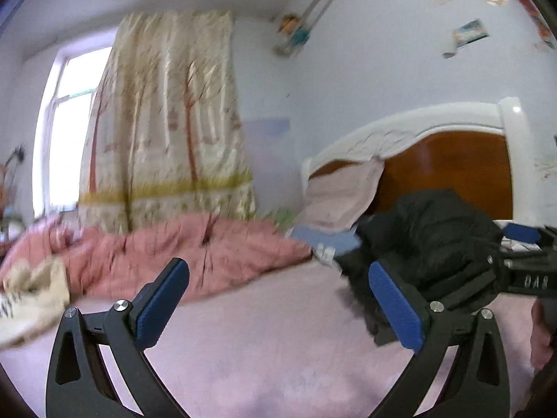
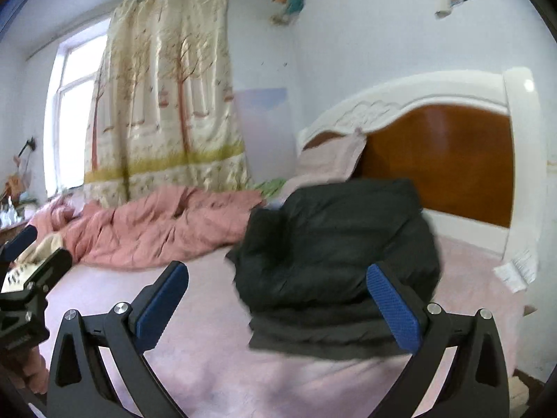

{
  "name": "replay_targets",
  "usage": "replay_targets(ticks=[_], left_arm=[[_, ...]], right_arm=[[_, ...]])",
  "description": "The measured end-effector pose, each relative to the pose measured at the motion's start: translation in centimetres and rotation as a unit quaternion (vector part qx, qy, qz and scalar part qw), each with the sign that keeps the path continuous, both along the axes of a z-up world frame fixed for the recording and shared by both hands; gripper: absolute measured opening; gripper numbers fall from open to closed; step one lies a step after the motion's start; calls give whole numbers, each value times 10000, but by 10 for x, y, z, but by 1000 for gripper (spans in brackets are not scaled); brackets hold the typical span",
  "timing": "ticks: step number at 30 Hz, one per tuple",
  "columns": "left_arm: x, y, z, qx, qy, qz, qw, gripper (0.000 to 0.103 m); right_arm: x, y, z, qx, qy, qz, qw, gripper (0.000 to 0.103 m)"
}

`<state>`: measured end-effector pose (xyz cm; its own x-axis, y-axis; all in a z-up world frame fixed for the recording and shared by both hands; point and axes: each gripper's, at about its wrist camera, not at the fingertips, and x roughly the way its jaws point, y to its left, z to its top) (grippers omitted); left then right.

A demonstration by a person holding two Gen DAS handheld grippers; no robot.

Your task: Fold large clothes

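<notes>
A black padded jacket [image 2: 334,244] lies folded in a thick bundle on the pink bed sheet [image 2: 209,348], close to the headboard. In the right wrist view my right gripper [image 2: 276,278] stands open just in front of the bundle, its blue pads apart with nothing between them. My left gripper [image 1: 278,278] is open too and holds nothing; the jacket [image 1: 428,244] lies to its right, behind its right finger. Each gripper shows at the edge of the other's view: the left gripper [image 2: 34,254] at the far left, the right gripper [image 1: 518,244] at the far right.
A crumpled pink quilt [image 2: 156,226] lies across the far side of the bed. A pillow [image 2: 330,160] leans on the white and brown headboard [image 2: 435,160]. A cream cloth [image 1: 34,289] lies at the left, a paper [image 2: 518,271] at the right. A person's hand [image 1: 541,331] shows.
</notes>
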<state>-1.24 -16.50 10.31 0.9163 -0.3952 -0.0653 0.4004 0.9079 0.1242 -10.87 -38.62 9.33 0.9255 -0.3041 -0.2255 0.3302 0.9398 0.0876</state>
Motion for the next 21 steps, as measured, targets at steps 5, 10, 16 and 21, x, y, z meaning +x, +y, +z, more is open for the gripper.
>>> replay_targets(ticks=[5, 10, 16, 21], left_arm=[[37, 5, -48, -93, 246, 349, 9990, 103], [70, -3, -93, 47, 896, 388, 9952, 103], [60, -17, -99, 356, 602, 540, 9961, 103], [62, -10, -94, 167, 685, 511, 9962, 103]], right_arm=[[23, 9, -49, -281, 233, -215, 9991, 103], [40, 5, -82, -209, 494, -296, 9981, 103], [51, 0, -94, -149, 721, -301, 9968, 103], [53, 5, -96, -299, 761, -351, 9960, 103]])
